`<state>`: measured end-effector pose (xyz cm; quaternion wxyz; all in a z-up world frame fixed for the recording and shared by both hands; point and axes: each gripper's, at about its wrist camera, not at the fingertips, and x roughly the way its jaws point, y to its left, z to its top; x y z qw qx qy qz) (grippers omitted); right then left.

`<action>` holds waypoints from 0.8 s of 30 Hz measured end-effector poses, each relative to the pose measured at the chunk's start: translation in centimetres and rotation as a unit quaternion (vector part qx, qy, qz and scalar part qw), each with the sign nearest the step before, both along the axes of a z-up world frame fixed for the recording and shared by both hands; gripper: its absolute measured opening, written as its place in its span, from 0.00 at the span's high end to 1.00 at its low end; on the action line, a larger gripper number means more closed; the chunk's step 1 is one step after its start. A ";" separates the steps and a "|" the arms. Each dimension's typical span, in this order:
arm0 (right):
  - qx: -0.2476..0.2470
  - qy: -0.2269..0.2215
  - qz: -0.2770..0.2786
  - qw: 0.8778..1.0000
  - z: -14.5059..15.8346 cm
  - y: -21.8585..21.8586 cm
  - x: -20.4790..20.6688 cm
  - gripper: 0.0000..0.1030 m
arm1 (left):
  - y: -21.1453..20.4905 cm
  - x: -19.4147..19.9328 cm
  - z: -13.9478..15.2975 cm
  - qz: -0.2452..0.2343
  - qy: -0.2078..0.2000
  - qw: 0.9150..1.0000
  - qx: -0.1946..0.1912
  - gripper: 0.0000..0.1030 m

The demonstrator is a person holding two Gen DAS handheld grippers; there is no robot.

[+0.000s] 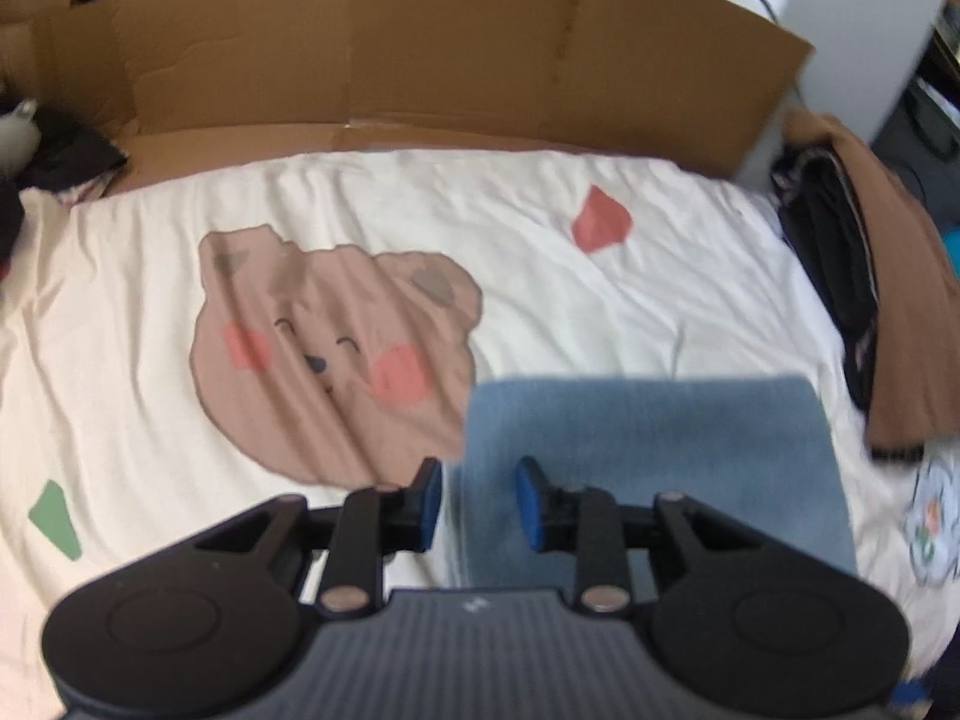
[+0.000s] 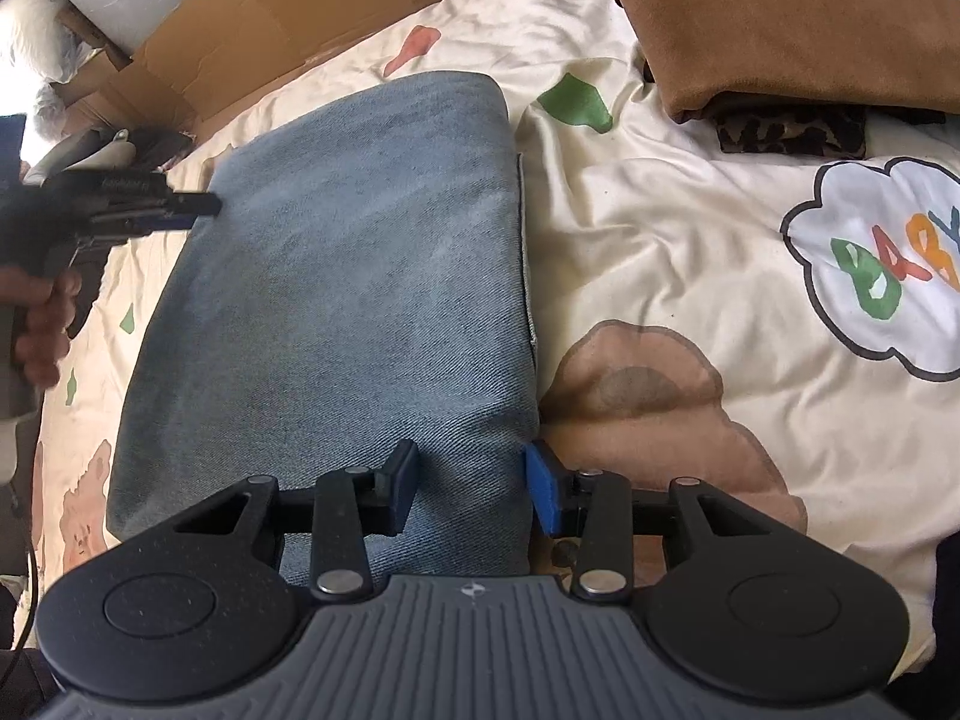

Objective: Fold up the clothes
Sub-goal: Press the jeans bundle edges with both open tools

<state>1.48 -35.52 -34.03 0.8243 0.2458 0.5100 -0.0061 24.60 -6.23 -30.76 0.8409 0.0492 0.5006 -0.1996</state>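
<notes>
A folded blue denim garment [image 1: 648,456] [image 2: 360,300] lies flat on a cream cartoon-print bedsheet [image 1: 540,264] [image 2: 660,240]. My left gripper [image 1: 478,504] is open, and the denim's left edge lies beyond its fingertips with nothing pinched. The right wrist view shows that left gripper [image 2: 207,204] side-on at the denim's far left edge, held by a hand [image 2: 48,324]. My right gripper [image 2: 473,480] is open over the denim's near right corner. Its right pad [image 2: 543,492] sits just beside the edge and both pad faces show bare.
A cardboard sheet [image 1: 420,60] [image 2: 270,18] stands along the far side of the bed. To the right is a pile with a brown cloth [image 1: 894,312] [image 2: 780,18] over dark clothes [image 1: 834,252] and a leopard-print piece [image 2: 792,132]. Dark items [image 1: 60,150] lie at far left.
</notes>
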 end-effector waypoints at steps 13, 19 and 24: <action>0.006 -0.029 -0.024 0.999 0.6 -1.7 1.5 0.59 | -0.4 0.8 -0.6 -0.013 0.024 1.000 0.010 0.72; 0.004 -0.029 -0.014 0.999 0.4 -2.8 3.9 0.59 | 1.1 -0.3 0.7 -0.030 0.027 0.999 0.000 0.69; 0.006 -0.012 -0.004 1.000 0.1 -2.9 5.0 0.59 | 2.7 -1.3 0.4 -0.020 0.053 0.998 -0.022 0.65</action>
